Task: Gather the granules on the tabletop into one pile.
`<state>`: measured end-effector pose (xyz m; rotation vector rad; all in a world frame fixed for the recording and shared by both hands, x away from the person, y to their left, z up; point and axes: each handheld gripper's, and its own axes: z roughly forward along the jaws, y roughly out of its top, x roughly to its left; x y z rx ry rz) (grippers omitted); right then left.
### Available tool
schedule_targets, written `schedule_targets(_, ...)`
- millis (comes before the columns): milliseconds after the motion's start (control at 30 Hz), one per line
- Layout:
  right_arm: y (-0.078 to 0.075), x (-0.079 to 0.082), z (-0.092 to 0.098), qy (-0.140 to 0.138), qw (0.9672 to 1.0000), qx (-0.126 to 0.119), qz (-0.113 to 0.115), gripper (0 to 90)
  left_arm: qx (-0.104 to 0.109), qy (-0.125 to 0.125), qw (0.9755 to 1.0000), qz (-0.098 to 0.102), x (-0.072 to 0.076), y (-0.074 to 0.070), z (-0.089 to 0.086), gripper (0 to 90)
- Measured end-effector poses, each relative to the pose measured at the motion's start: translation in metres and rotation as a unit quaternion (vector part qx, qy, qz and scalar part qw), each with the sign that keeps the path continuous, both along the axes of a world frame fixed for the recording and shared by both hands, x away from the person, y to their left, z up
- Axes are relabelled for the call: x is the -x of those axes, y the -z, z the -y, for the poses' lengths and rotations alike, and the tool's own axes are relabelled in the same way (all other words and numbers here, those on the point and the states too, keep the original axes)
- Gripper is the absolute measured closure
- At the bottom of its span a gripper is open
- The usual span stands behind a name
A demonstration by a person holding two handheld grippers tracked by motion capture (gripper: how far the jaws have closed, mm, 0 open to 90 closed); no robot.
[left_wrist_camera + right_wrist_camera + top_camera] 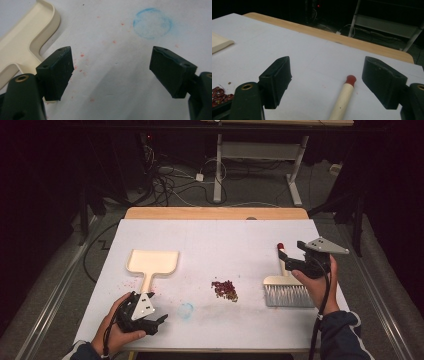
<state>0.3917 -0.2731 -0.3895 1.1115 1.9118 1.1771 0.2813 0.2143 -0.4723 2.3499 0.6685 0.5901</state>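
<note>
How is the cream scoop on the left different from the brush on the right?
The dustpan is one flat cream tray with a short handle pointing toward the person; the brush has grey bristles and a red-tipped handle pointing away. The dustpan lies left of the red crumbs, the brush right. Both rest on the white table, ungripped.

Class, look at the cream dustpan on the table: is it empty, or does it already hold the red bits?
Empty. The dustpan shows a bare cream tray, while the red bits lie in a pile on the white table, apart from it.
</note>
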Motion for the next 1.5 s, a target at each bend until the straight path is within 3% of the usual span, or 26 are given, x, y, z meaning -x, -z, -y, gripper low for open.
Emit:
schedule_targets(400,-0.007,0.018,-0.016,-0.016,0.9993,0.007,0.033,21.7,0.004,-0.002,1.0,-0.003,0.001,0.0,-0.001,18.5)
schedule_targets(867,-0.014,0.04,-0.021,-0.023,0.9983,0.021,0.049,21.7,0.004,-0.002,1.0,0.004,0.002,-0.002,-0.002,18.6)
schedule_targets(1500,-0.013,0.077,-0.02,-0.046,0.9959,0.044,0.064,22.0,0.004,-0.003,1.0,0.005,0.002,-0.002,-0.002,18.5)
